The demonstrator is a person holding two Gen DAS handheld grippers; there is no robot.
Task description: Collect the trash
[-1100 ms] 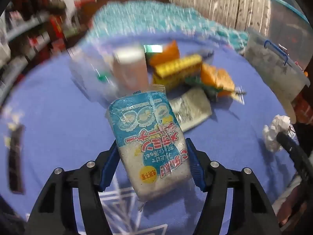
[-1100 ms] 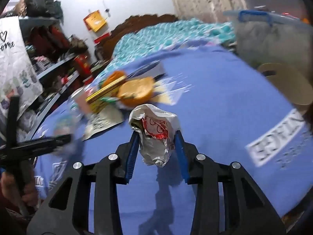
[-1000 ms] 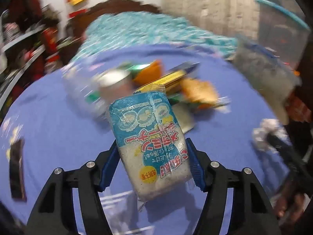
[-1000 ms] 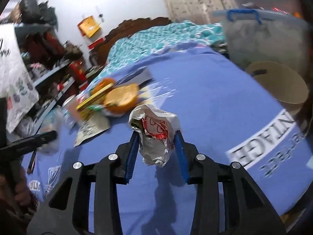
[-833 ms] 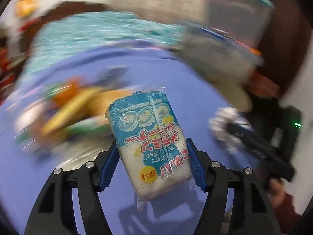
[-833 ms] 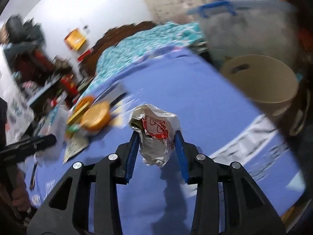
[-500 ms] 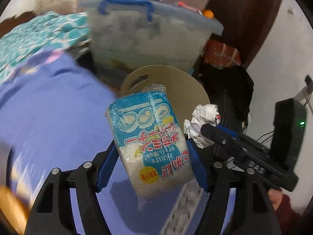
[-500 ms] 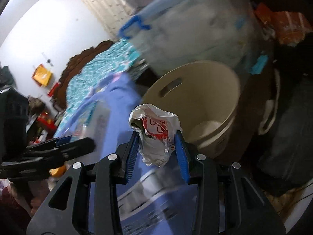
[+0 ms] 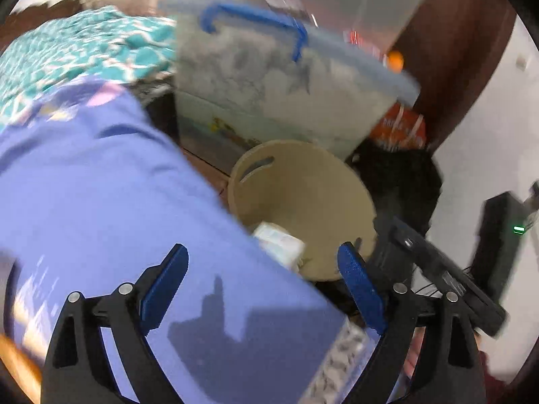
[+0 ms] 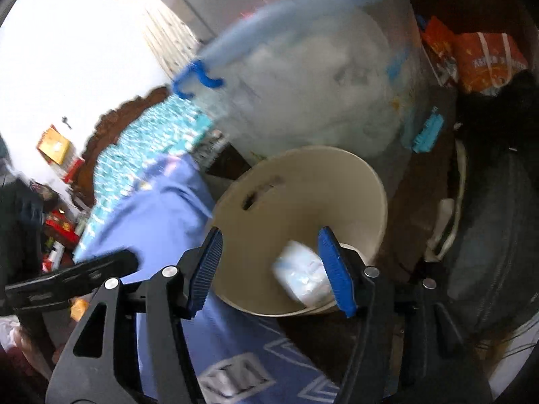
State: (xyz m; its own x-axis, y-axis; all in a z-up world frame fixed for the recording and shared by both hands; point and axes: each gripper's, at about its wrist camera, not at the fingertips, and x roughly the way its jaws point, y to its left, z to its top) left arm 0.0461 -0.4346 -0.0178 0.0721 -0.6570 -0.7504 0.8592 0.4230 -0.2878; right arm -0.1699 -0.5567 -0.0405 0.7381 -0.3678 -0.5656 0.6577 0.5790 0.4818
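A round beige bin (image 9: pixel 303 181) stands on the floor just past the edge of the blue cloth. My left gripper (image 9: pixel 261 259) hangs over that edge, jaws wide and still opening, nothing between the pads. The blue-and-white snack packet (image 9: pixel 279 242) lies loose inside the bin below it. In the right wrist view my right gripper (image 10: pixel 269 239) is over the bin (image 10: pixel 337 158), jaws opening and empty. The blurred packet (image 10: pixel 299 279) shows down inside. The crumpled wrapper is not in view. The right gripper's black finger (image 9: pixel 438 262) reaches in beside the bin.
A clear storage tub with a blue lid and handle (image 9: pixel 269 84) stands right behind the bin. An orange bag (image 9: pixel 401 128) and a black bag (image 9: pixel 401 178) lie to its right. A blue-clothed surface (image 9: pixel 101 202) fills the left; a teal bedspread (image 9: pixel 67 50) lies beyond.
Both grippers swung from over the littered cloth to the bin. Both opened: the packet left my left jaws and dropped into the bin, and the crumpled wrapper left my right jaws.
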